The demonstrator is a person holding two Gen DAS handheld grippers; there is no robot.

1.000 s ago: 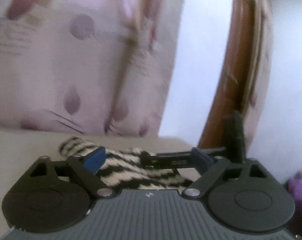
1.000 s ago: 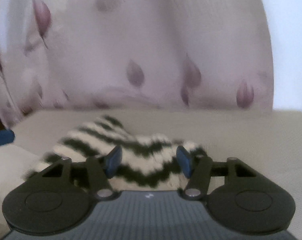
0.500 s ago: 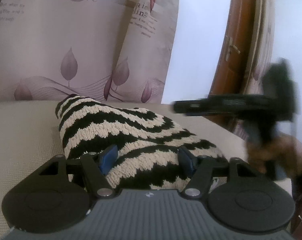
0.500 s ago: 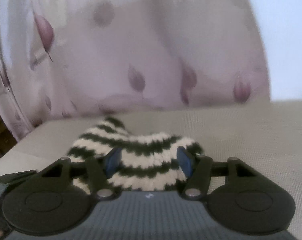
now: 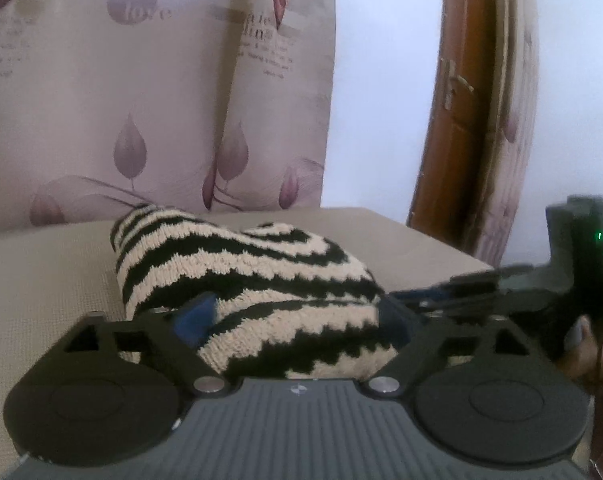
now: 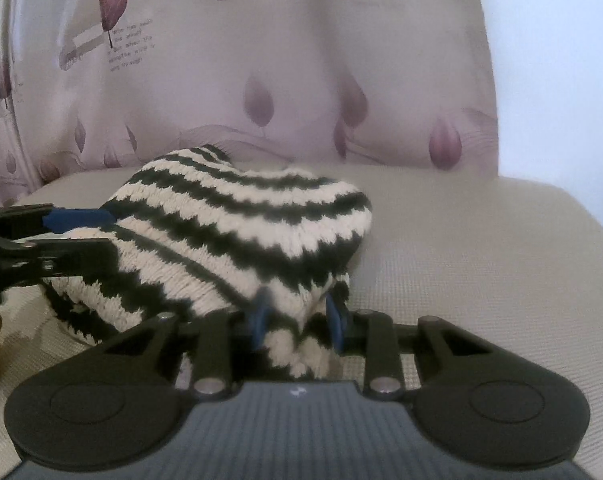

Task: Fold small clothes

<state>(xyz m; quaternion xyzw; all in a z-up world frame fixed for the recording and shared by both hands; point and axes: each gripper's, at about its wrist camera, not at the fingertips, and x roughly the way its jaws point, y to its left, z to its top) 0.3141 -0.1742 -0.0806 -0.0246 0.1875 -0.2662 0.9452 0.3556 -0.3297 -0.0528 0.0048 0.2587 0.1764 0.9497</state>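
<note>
Black-and-cream zigzag-striped knitted garment (image 5: 245, 280), bunched in a mound on a beige woven surface (image 5: 41, 280); the left gripper (image 5: 293, 320) stands wide with jaws opening, the near edge of the knit lying between its blue pads. The right gripper (image 6: 299, 320) has jaws closing narrowly, pinching a fold of the same knit. Behind hangs a mauve leaf-print curtain (image 5: 141, 100) bearing the word "love" in a round patch; the smaller script lines are unreadable.

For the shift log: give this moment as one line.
item: striped knit garment on beige cushion | left tool: opening, astride garment | right tool: closing on garment's near edge
</note>
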